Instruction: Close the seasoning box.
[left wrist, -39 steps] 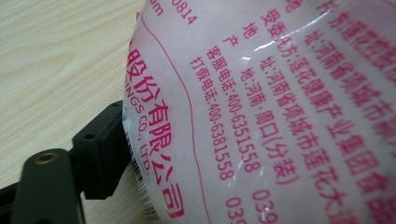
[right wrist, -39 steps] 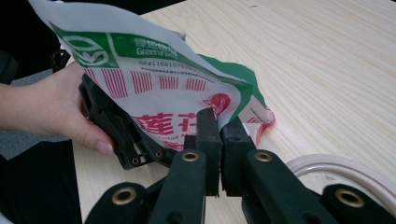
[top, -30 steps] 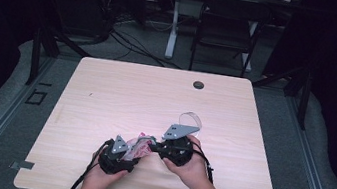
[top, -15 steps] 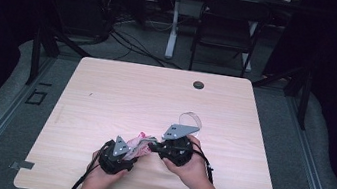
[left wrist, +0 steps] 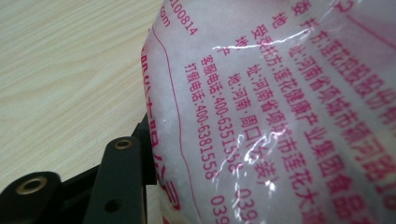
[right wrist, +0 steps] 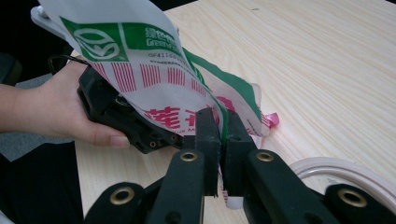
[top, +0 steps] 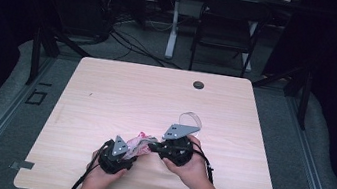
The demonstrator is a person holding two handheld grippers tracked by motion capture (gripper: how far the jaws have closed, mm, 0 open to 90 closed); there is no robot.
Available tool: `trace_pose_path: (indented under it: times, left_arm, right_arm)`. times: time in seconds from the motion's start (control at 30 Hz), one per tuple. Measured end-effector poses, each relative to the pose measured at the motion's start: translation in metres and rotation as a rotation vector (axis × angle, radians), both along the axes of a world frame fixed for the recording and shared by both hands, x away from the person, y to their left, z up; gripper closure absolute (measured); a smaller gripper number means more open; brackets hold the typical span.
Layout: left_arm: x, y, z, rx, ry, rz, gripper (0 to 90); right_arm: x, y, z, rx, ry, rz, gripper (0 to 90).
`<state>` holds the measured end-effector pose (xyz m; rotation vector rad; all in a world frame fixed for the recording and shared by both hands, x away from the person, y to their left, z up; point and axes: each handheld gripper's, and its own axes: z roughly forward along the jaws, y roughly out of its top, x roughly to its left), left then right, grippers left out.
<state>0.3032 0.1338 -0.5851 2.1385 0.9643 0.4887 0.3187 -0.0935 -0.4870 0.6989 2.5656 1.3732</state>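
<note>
Near the front edge of the wooden surface [top: 121, 92], a little left of its middle, the person holds a plastic bag [top: 138, 140] between the 2 sets of tongs. The bag is white and translucent, printed with pink characters and a green band with a logo; it is lifted off the surface, with a pink corner hanging close to the wood in the right gripper view.

The right tongs [right wrist: 223, 122] are clamped narrow on the bag's edge, the film pinched between the 2 black jaws. In the high view the right tongs [top: 152, 146] sit just right of the bag, with the right hand [top: 192, 165] behind them.

The left tongs [top: 130, 153] sit at the bag's left side, gripped by the left hand [top: 98, 177]. In the left gripper view the bag [left wrist: 280, 112] presses against 1 black jaw at the lower left; I cannot tell whether those tongs are closed on it.

A clear tape roll [top: 190, 120] lies on the surface just beyond the right tongs, and a small dark round cap [top: 198, 85] sits near the far edge.
</note>
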Motion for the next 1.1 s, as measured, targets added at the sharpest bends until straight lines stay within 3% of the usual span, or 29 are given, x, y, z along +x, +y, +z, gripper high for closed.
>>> trace_pose_path:
  times: [0.17, 0.5, 0.9, 1.1]
  left_arm:
    - [-0.001, 0.000, 0.003, 0.000, -0.008, 0.005, 58.4]
    - [-0.004, 0.000, 0.011, 0.057, -0.031, 0.010, 59.8]
    - [-0.004, 0.003, 0.027, 0.126, -0.112, 0.043, 59.9]
    - [0.000, 0.008, 0.045, 0.167, -0.172, 0.054, 60.0]
  right_arm:
    - [0.000, -0.002, 0.001, 0.014, 0.006, -0.002, 87.8]
    - [0.000, -0.006, 0.004, 0.036, 0.002, -0.003, 84.5]
    - [-0.001, -0.010, 0.011, 0.053, -0.029, -0.007, 75.9]
    - [0.000, -0.013, 0.018, 0.064, -0.037, -0.011, 72.3]
